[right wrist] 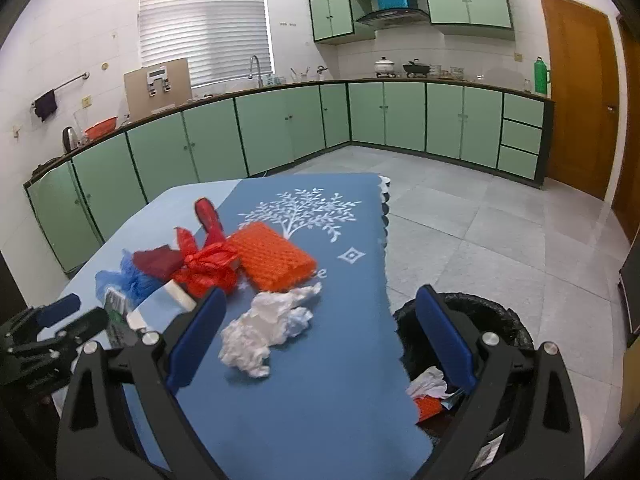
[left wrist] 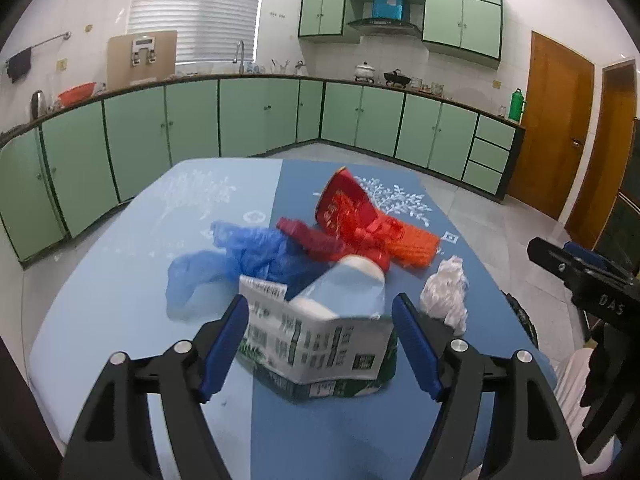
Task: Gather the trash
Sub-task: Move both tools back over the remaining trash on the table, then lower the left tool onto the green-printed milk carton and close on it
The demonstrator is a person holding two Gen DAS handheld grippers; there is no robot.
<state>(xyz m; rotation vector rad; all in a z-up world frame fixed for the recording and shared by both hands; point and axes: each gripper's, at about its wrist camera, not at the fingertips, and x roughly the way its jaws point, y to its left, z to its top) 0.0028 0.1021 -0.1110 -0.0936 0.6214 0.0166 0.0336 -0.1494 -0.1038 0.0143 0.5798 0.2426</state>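
A white and green milk carton (left wrist: 316, 340) lies on the blue tablecloth (left wrist: 120, 280) between the open fingers of my left gripper (left wrist: 320, 316), with gaps on both sides. Behind it lie a blue plastic bag (left wrist: 236, 258), a red plastic bag (left wrist: 360, 236), a red paper cup (left wrist: 344, 196), an orange foam net (left wrist: 412, 246) and a crumpled white tissue (left wrist: 446, 290). My right gripper (right wrist: 320, 336) is open and empty above the table's right edge, the white tissue (right wrist: 264, 328) just ahead of its left finger. A black-lined trash bin (right wrist: 480, 332) stands below, holding some trash.
The table's right edge (right wrist: 386, 264) drops to a tiled floor (right wrist: 500, 232). Green kitchen cabinets (right wrist: 280, 128) run along the far walls. A wooden door (right wrist: 580, 92) is at the right. My left gripper shows at the lower left of the right wrist view (right wrist: 52, 332).
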